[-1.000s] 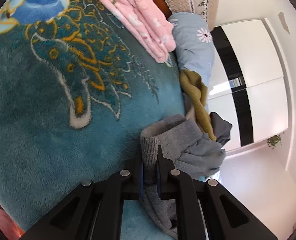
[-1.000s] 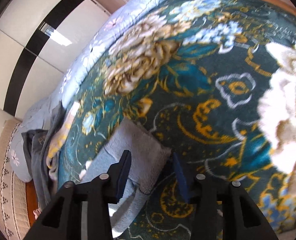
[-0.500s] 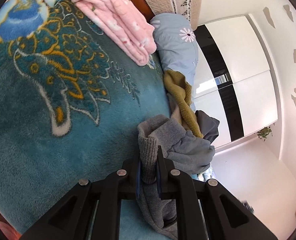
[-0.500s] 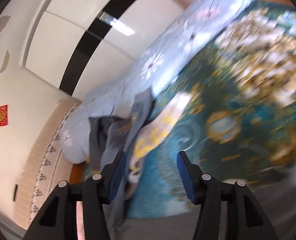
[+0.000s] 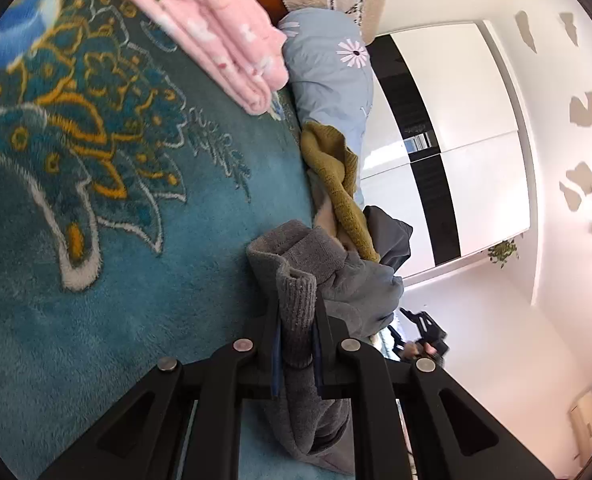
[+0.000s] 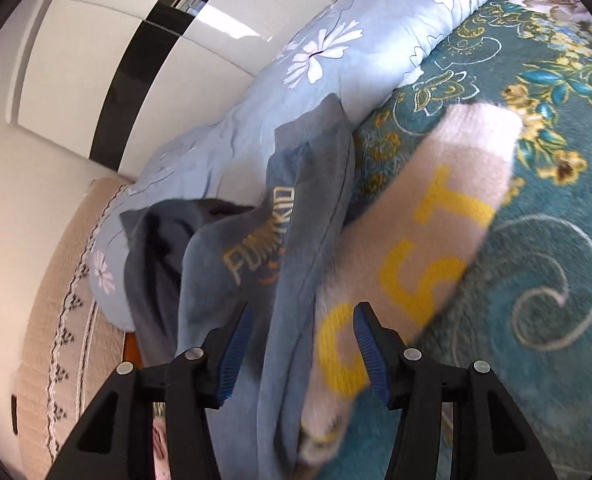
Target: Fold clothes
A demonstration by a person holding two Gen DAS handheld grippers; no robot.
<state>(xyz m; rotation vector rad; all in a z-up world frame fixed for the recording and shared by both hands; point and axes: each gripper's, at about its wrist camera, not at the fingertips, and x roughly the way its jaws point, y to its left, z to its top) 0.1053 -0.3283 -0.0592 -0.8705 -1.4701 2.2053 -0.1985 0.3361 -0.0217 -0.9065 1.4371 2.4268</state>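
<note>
My left gripper (image 5: 296, 312) is shut on the ribbed cuff of a grey sweater (image 5: 315, 264), bunched on the teal floral blanket (image 5: 96, 240). Behind it lies an olive knit garment (image 5: 335, 168) and a dark grey garment (image 5: 391, 232). A folded pink garment (image 5: 216, 28) rests at the far end. In the right wrist view my right gripper (image 6: 301, 316) is open, its blue pads on either side of a blue-grey garment (image 6: 288, 248) printed with yellow letters, and a pale pink garment (image 6: 435, 220) with big yellow letters. Neither is pinched.
A light blue flowered duvet (image 6: 335, 52) is rolled along the blanket's edge beside the clothes pile. A beige quilted headboard (image 6: 56, 300) stands at the bed's end. White wardrobe doors with a black stripe (image 5: 455, 128) line the wall beyond. A hand with a dark device (image 5: 423, 340) shows low.
The right gripper let go of the grey sweater's edge and swung over to the clothes pile by the duvet, still open. The left gripper kept its hold and lifted slightly.
</note>
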